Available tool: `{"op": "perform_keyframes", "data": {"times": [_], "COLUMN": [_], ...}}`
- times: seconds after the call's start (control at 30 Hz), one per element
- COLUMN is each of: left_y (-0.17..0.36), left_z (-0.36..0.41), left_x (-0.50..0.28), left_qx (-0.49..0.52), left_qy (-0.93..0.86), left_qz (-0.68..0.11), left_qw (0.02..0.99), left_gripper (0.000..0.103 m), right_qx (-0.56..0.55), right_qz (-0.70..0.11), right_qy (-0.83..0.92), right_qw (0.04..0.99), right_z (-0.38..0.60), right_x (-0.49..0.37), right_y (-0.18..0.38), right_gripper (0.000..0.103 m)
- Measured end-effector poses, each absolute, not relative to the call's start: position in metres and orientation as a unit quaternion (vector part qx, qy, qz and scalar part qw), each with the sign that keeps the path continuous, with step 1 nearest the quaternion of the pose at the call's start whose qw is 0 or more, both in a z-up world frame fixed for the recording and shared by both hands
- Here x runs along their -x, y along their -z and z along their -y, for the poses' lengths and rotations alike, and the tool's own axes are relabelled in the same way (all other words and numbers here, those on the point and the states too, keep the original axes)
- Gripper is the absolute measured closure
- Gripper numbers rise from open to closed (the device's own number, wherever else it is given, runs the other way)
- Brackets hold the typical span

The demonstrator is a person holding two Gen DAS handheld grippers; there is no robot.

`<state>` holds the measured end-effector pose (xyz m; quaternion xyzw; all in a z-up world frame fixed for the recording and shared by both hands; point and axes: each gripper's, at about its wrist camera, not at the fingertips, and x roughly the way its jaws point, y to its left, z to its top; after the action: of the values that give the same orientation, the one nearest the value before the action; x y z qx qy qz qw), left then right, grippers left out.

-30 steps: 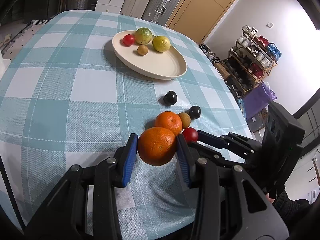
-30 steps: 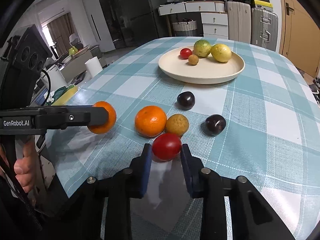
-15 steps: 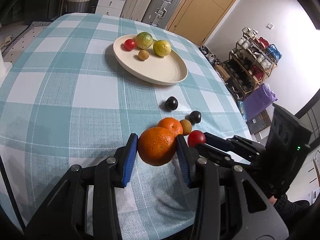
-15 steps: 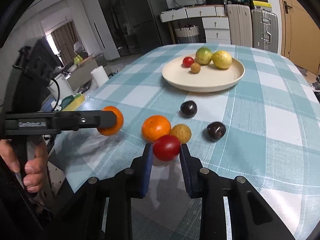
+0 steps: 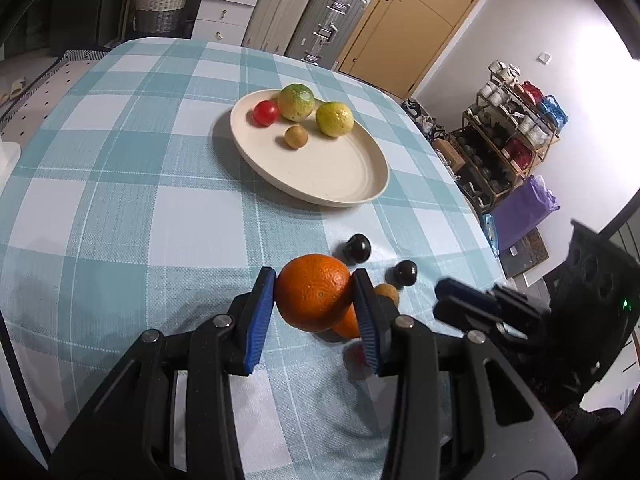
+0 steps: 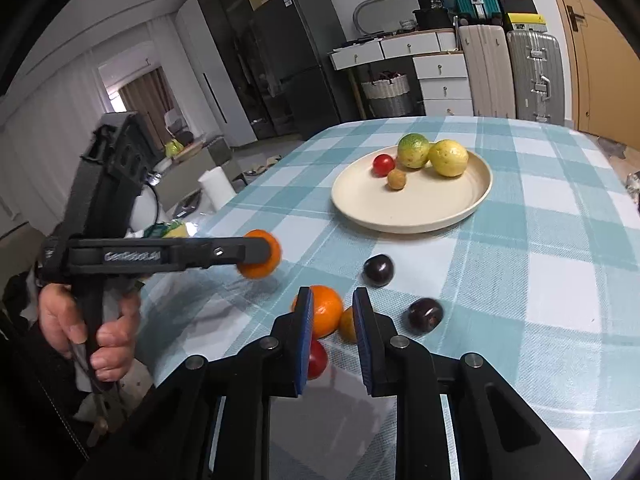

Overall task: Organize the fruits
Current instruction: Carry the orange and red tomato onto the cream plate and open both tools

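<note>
The left gripper (image 5: 314,277) is clenched on a large orange (image 5: 314,300), held off the checked tablecloth (image 6: 560,280). In the right wrist view, a hand (image 6: 92,328) grips its handle. The right gripper (image 6: 332,296) has its jaws closing with nothing clamped between them. A red tomato (image 6: 318,358) sits lower, half hidden behind its left finger. Just beyond the fingertips a second orange (image 6: 326,312) touches a small tan fruit (image 6: 348,324). Two dark plums (image 6: 379,269) lie apart between these and the cream plate (image 6: 400,224), which holds four more fruits.
</note>
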<state>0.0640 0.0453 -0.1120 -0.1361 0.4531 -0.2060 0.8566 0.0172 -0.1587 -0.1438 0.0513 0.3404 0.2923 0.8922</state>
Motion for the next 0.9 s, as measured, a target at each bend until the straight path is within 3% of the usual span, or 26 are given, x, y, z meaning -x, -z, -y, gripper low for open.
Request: {"op": "perform_keyframes", "data": {"times": [0.1,0.3,0.53,0.73,0.83,0.9], "left_y": [0.120,0.124,0.124,0.127,0.126,0.122], "left_z": [-0.049,-0.055,-0.058,-0.058,-0.058,-0.058], "left_x": [-0.065,-0.062,-0.058,-0.055,-0.056,-0.057], "left_qx": [0.143,0.148,0.150,0.153,0.152,0.151], "left_qy": [0.202,0.196,0.195,0.196,0.198,0.199], "left_qz": [-0.461,-0.466,-0.463,-0.467,-0.466,-0.462], "left_qw": [0.852,0.850,0.851,0.849,0.849,0.851], "left_gripper": [0.067,0.067,0.067,0.067,0.067,0.067], "right_qx": [-0.054,-0.035,-0.016,-0.012,-0.017,-0.025], "right_qz": [-0.350,-0.378,-0.393,-0.405,-0.407,-0.404], "right_qy": [-0.305,-0.302,-0.281,-0.277,-0.275,-0.284], "right_qw": [0.884,0.874,0.875,0.871,0.871,0.869], "right_z": [0.154,0.138,0.127,0.121,0.122,0.124], "right_x": [-0.007,0.000,-0.009,-0.019,-0.022,-0.021], "right_y": [0.154,0.174,0.180,0.186,0.189,0.188], "right_gripper": [0.075,0.074,0.063,0.063,0.072,0.073]}}
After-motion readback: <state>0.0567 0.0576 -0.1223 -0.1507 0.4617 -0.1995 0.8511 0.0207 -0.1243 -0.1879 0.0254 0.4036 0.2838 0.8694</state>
